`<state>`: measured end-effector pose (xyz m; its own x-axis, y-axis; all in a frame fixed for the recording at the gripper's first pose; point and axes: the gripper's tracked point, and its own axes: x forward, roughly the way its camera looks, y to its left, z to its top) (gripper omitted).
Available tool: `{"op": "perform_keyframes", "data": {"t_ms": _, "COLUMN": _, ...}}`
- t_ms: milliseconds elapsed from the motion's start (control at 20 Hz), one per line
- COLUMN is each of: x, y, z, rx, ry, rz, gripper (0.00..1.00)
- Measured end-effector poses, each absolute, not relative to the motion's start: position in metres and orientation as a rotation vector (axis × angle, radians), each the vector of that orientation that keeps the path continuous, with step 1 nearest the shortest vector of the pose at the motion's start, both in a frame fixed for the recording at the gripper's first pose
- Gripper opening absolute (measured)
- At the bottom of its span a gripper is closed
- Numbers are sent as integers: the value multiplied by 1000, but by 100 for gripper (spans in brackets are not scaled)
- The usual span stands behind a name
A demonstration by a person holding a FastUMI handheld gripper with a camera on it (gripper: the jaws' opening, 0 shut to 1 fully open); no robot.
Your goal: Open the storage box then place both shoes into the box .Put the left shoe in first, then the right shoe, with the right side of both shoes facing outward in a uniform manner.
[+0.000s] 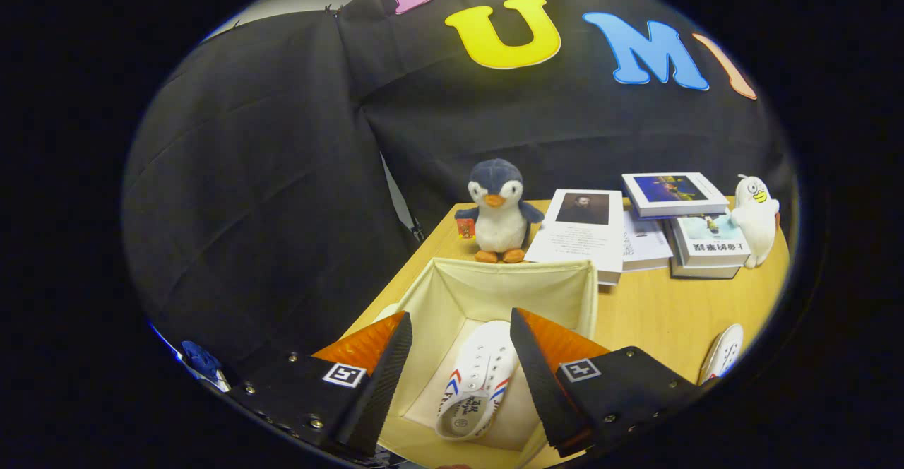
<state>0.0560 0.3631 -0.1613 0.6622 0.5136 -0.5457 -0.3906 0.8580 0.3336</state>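
Hovering wide open and empty over the open storage box [494, 292], the tongs [459, 377] frame one shoe [474, 384] lying inside it; the other shoe [724, 352] waits on the tabletop [657, 313], right, likely next.

Booth wall: black creased cloth [282, 193], hung in panels with a seam gap. Worktop [657, 313]: pale wooden board, lit warmly from above. Pale grey wall strip [296, 4] visible above the cloth's upper edge.
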Motion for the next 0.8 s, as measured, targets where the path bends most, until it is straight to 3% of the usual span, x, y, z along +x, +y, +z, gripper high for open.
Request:
{"op": "perform_keyframes", "data": {"t_ms": 100, "x": 60, "y": 338, "z": -157, "rx": 163, "ry": 650, "rz": 492, "gripper": 85}}
{"op": "perform_keyframes", "data": {"t_ms": 200, "x": 62, "y": 307, "z": -154, "rx": 109, "ry": 624, "rz": 453, "gripper": 96}}
{"op": "perform_keyframes", "data": {"t_ms": 800, "x": 58, "y": 123, "z": -173, "rx": 28, "ry": 637, "rz": 212, "gripper": 97}}
